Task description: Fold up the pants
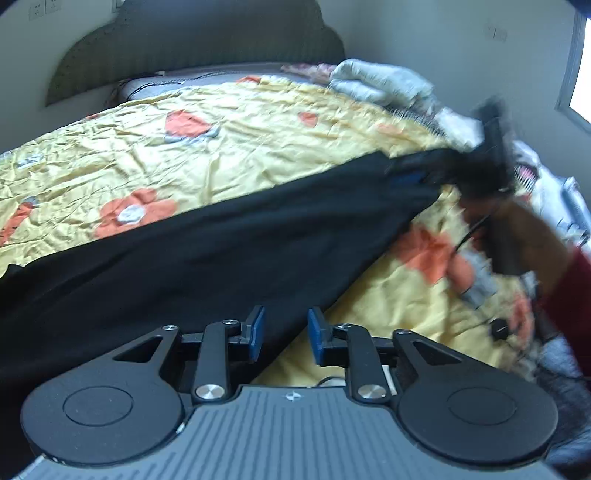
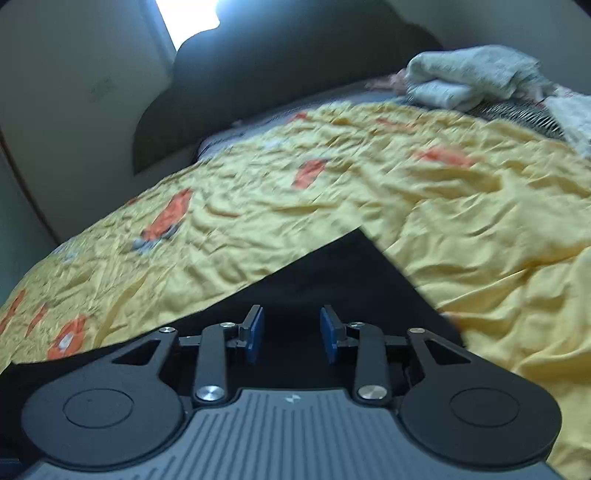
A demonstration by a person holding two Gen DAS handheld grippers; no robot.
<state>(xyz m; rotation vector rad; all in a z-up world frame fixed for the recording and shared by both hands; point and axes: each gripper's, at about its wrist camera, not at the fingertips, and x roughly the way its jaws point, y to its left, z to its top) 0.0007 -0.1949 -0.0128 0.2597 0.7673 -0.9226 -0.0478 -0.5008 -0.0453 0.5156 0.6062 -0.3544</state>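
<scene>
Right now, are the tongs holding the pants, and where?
Both tongs are open. The left tongs and right tongs hover at the black pants; whether the pads touch cloth cannot be told.

Bed: covered w/ crumpled yellow quilt [image 1: 229, 140], orange + grey flower print.
Mattress: grey edge [image 1: 177, 83] shows at head end, beyond the quilt.
Headboard: dark, scalloped top [image 1: 207, 40], against wall.
Walls: pale, off-white [image 1: 424, 33]; two sockets [image 1: 44, 9] top left, switch plate [image 1: 496, 33] on right wall.
Window: bright, blown out [image 1: 581, 70], at right edge in left wrist view.
Clutter: pale folded cloths [image 2: 476, 75] piled near head end, over a striped fabric [image 2: 517, 112].
</scene>
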